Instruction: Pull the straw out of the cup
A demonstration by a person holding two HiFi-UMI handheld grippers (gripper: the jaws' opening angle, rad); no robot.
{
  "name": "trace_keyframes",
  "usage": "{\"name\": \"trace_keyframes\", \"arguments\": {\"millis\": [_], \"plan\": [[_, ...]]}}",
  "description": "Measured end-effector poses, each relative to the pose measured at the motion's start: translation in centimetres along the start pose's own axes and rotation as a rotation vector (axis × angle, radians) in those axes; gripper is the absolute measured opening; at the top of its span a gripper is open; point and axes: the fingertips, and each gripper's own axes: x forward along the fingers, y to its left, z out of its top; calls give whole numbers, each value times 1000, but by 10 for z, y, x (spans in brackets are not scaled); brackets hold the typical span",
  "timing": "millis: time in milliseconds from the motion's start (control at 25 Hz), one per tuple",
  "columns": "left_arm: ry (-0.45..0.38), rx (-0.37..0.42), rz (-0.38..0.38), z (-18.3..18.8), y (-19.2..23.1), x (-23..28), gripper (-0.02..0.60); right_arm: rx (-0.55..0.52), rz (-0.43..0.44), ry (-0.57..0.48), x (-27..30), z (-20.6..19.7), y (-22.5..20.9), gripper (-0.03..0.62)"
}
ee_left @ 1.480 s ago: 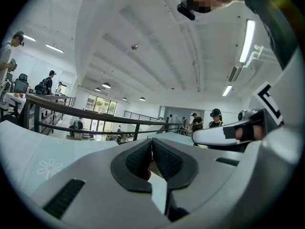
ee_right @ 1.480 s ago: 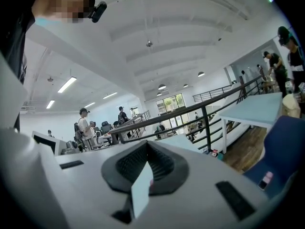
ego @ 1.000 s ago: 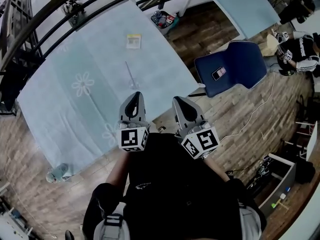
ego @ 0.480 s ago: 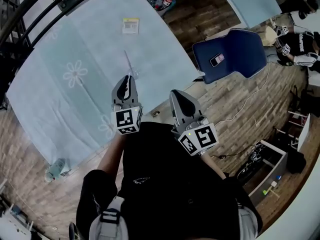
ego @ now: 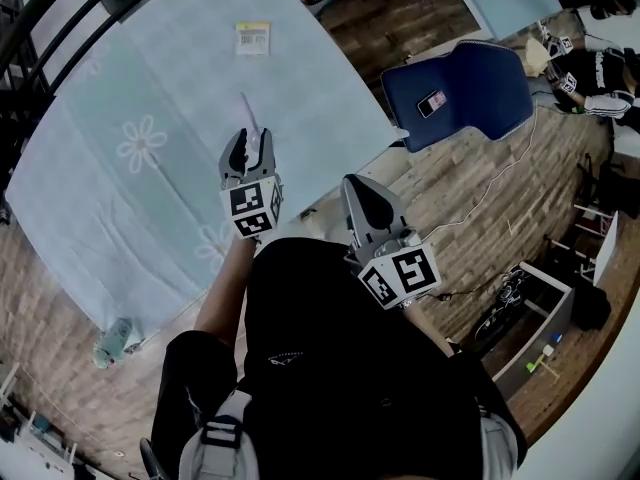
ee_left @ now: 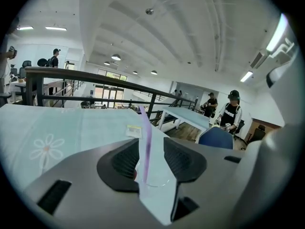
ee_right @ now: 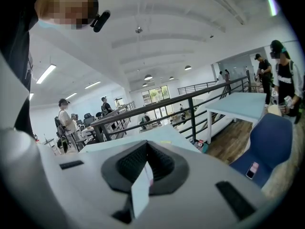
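A clear cup (ee_left: 157, 178) with a purple straw (ee_left: 145, 142) upright in it stands on the light blue tablecloth (ego: 150, 78). In the head view the straw (ego: 247, 111) rises just beyond my left gripper (ego: 253, 140). That gripper's jaws are opening, with the cup and straw in the gap between them and its pads (ee_left: 125, 159) not touching either. In the left gripper view the left gripper (ee_left: 151, 147) frames the straw. My right gripper (ego: 358, 183) hangs off the table's near edge, shut and empty, as the right gripper view (ee_right: 147, 149) also shows.
A yellow-and-white card (ego: 252, 38) lies further back on the cloth. A blue chair (ego: 460, 93) with a phone (ego: 433, 102) on it stands to the right. A black railing (ee_left: 95, 78) runs behind the table, and people stand at the far right (ego: 590, 68).
My left gripper has moved forward and down over the table to the cup, and its jaws have gone from shut to open around the straw. The right gripper has barely moved.
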Motion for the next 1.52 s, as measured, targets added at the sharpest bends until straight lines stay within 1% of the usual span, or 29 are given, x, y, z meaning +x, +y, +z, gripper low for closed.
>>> {"name": "trace_keyframes", "arguments": {"millis": [280,480,560,680,720,800,1000,1120,1320,1520], "plan": [[18,-8,36,-4,2,11,166,6,-11,2,-1,-1,-4,9],[11,-19,37,-3,4,17,163,6,-10,7,-2,-4,-3,9],[7,-14,49,-1,7,18,136,6,-7,9,-3,-4,-3,9],[5,5,75,-1,7,18,58,5,-10,10,-5,-4,-6,9],[4,9,81,-1,8,17,46,4,-10,9,-5,-4,-6,9],[1,15,86,0,8,15,43,2,-9,6,-5,-3,-6,9],[-41,20,77,8,5,9,40,3,2,-4,-3,-2,-5,9],[-71,33,85,15,5,2,40,-4,22,-4,-1,-2,-3,9],[-123,27,92,30,3,-17,39,-2,56,-16,-2,0,1,9],[-187,61,109,42,-2,-38,39,-17,97,-25,-5,1,4,9]]}}
